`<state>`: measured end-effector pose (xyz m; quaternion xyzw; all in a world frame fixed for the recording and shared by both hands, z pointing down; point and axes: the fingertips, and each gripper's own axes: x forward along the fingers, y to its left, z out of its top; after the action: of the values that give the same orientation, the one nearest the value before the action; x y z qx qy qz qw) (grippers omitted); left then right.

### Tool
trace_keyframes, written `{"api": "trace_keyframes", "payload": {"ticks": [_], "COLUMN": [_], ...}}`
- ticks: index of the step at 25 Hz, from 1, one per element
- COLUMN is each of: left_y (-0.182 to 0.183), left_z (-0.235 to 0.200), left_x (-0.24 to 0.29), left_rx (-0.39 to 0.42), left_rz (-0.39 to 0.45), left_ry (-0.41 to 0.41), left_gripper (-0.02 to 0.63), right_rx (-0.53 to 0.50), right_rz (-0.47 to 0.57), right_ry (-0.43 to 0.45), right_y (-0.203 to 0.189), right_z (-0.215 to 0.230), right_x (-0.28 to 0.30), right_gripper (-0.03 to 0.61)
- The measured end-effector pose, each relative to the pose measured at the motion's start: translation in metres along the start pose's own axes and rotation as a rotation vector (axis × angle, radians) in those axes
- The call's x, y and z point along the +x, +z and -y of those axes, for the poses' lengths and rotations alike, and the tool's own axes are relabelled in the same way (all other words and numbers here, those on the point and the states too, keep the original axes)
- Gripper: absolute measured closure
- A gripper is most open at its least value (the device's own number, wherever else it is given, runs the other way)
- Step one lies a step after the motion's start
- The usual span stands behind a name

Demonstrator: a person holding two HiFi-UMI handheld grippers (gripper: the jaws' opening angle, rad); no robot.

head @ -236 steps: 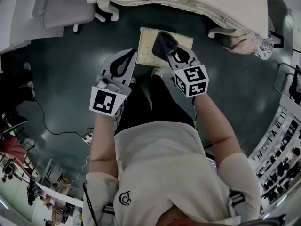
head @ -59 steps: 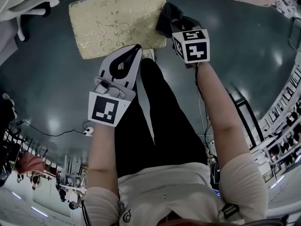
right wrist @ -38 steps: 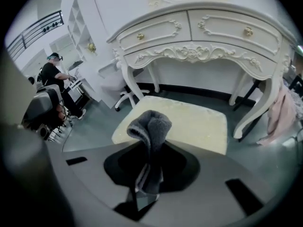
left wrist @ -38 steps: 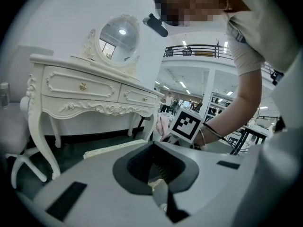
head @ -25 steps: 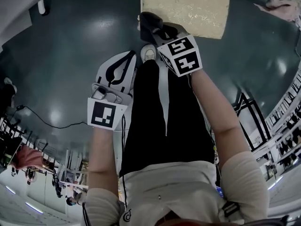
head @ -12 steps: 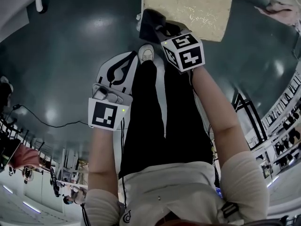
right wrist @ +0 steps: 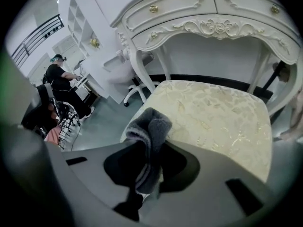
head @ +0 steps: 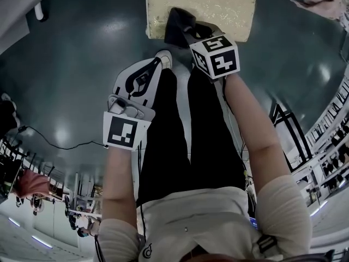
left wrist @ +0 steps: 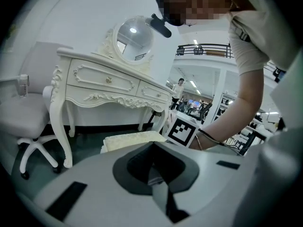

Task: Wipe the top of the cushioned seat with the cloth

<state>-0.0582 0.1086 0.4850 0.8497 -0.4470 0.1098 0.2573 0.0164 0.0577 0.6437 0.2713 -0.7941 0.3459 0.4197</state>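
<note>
The cushioned seat (head: 202, 4), pale gold with a leaf pattern, lies at the top of the head view and fills the middle of the right gripper view (right wrist: 218, 122). My right gripper (head: 187, 31) is shut on a dark grey cloth (head: 175, 23) at the seat's near edge. In the right gripper view the cloth (right wrist: 150, 126) stands bunched between the jaws over the seat's near left corner. My left gripper (head: 158, 61) hangs lower left, off the seat, above the person's shoe; it is shut and holds nothing. The seat (left wrist: 135, 140) shows ahead of the left gripper (left wrist: 158, 186).
A white carved dressing table (right wrist: 203, 18) stands right behind the seat, with a round mirror (left wrist: 135, 37) on top. A white office chair (left wrist: 23, 117) is to its left. A cable and power strip (head: 102, 144) lie on the dark floor. Racks (head: 332, 146) line the right.
The right gripper with the cloth has come from beside the seat's left corner to its near edge. The left gripper has barely moved.
</note>
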Motion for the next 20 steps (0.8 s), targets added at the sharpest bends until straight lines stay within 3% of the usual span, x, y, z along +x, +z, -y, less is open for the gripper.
{"api": "trace_keyframes", "payload": {"ticks": [8,20], "left_y": [0.001,0.007], "left_z": [0.039,0.076], "left_x": [0.033,0.076], "left_rx": [0.031,0.035], "left_rz": [-0.030,-0.028], "left_ry": [-0.069,-0.080], "left_gripper": [0.601,0.601], "right_rx": [0.015,0.021], "right_rz": [-0.006,-0.017], "right_ry": [-0.023,-0.065], "right_y": [-0.018,-0.046], "right_z": [0.041,0.104], "right_x": [-0.021,-0.056], "right_gripper": [0.503,0.502]}}
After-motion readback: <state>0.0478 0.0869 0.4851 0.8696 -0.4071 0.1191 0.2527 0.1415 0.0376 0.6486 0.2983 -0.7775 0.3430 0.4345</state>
